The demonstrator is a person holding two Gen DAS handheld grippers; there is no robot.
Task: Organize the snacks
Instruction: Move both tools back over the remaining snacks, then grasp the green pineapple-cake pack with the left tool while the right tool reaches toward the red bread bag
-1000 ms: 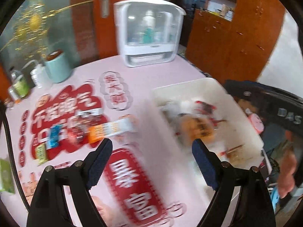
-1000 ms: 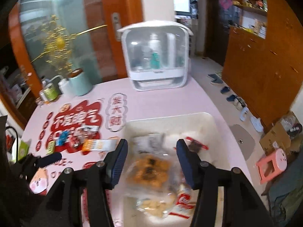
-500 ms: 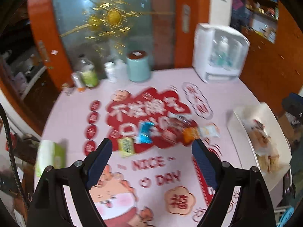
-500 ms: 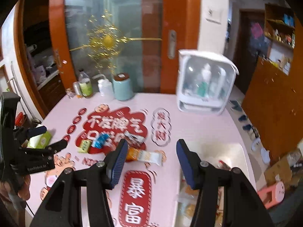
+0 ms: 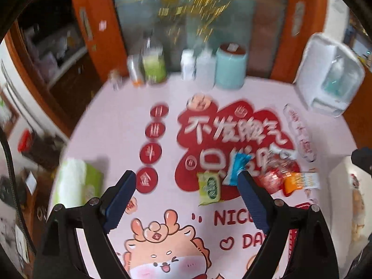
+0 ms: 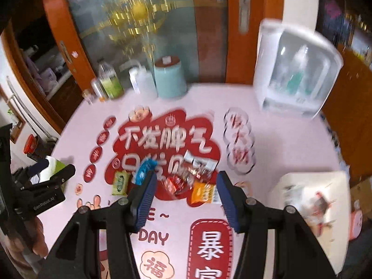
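Snack packets lie in a loose cluster on the pink printed tablecloth (image 6: 274, 139): green packet (image 5: 208, 187), blue packet (image 6: 143, 171), red wrapper (image 6: 175, 183), orange packet (image 6: 202, 193). I hold my left gripper (image 5: 186, 186) wide open and empty, my right gripper (image 6: 184, 186) half open and empty above them; white tray (image 6: 300, 181) sits at right

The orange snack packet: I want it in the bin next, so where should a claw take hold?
Orange snack packet lies flat, its white end toward the bin. Come from above and pinch across its narrow middle, probably with the right claw, which is open.
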